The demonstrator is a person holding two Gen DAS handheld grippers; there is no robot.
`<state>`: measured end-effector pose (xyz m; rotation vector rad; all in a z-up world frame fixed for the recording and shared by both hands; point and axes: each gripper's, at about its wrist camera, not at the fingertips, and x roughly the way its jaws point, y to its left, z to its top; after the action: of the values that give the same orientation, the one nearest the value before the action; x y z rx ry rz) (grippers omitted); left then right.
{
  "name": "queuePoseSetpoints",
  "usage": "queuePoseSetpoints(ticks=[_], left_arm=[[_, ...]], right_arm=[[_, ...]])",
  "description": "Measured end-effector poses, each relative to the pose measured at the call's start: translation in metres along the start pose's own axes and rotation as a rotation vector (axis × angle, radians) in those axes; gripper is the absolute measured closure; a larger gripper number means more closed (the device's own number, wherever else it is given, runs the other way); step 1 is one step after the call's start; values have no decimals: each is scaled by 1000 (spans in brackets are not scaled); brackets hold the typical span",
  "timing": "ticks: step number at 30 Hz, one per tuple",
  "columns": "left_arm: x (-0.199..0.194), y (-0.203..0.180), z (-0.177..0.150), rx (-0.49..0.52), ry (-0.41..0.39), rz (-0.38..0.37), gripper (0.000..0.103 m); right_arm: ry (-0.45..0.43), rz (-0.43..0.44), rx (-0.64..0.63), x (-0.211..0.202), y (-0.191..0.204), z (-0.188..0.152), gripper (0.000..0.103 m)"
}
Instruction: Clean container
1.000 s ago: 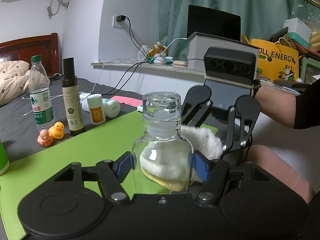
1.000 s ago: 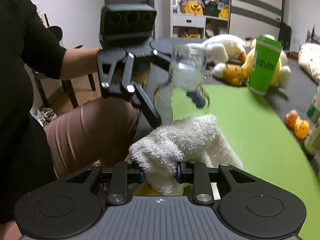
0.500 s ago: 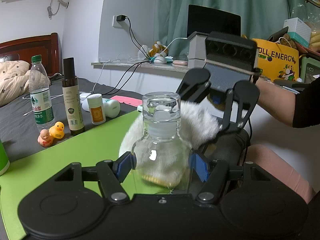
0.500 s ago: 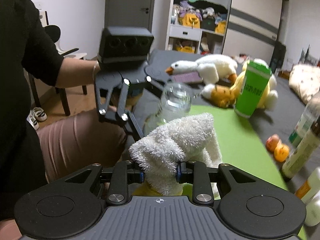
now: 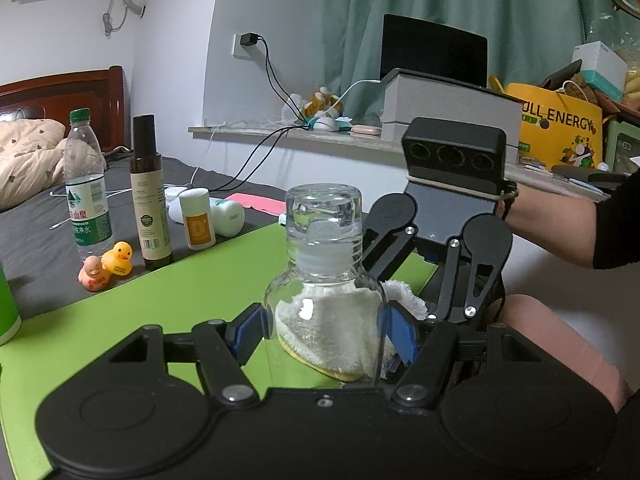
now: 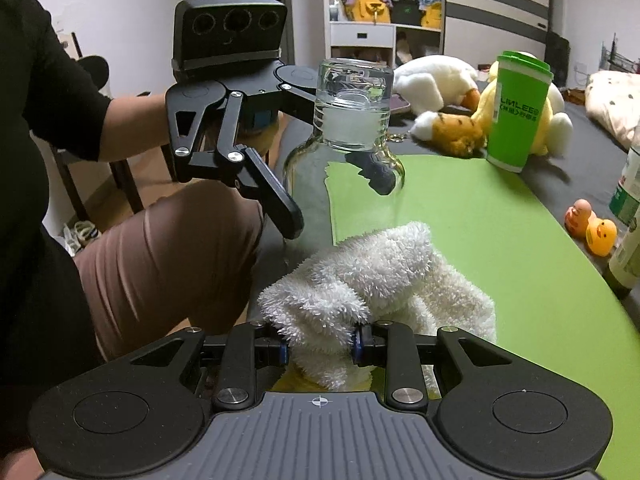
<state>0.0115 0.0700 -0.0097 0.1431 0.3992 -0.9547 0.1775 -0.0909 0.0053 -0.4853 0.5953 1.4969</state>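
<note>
One container (clear glass); one cloth; two ducks.

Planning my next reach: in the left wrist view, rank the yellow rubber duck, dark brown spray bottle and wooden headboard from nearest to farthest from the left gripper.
1. Yellow rubber duck, on the left beside the green mat.
2. Dark brown spray bottle, just behind the duck.
3. Wooden headboard, far left at the wall.

A green mat lies on a dark grey cover. Two toy ducks, one pink and one yellow, sit side by side at the mat's edge. Just beside them stand a water bottle and a tall brown bottle. A small white bottle with an orange label stands near. A green cup stands in front of some soft toy animals. A yellow bag sits by the curtain.
</note>
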Motion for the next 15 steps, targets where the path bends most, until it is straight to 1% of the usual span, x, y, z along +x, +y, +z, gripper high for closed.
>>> queuePoseSetpoints(ticks=[3, 5, 6, 9, 10, 12, 15], left_arm=[[1, -4, 0, -5, 1, 27, 39], [2, -9, 0, -3, 3, 64, 37], [2, -12, 0, -4, 2, 82, 31], [1, -28, 0, -18, -27, 153, 18], [2, -35, 0, -22, -37, 186, 16], [5, -48, 1, -40, -56, 302, 13], [16, -73, 3, -84, -88, 505, 9]], right_arm=[[-28, -24, 19, -4, 3, -5, 75], [-51, -64, 45, -12, 6, -10, 75], [-65, -86, 60, -16, 7, -13, 75], [-141, -160, 133, -35, 12, -27, 75], [-162, -185, 155, -40, 13, -32, 75], [-199, -226, 198, -49, 19, -41, 75], [-244, -274, 251, -57, 28, -52, 75]])
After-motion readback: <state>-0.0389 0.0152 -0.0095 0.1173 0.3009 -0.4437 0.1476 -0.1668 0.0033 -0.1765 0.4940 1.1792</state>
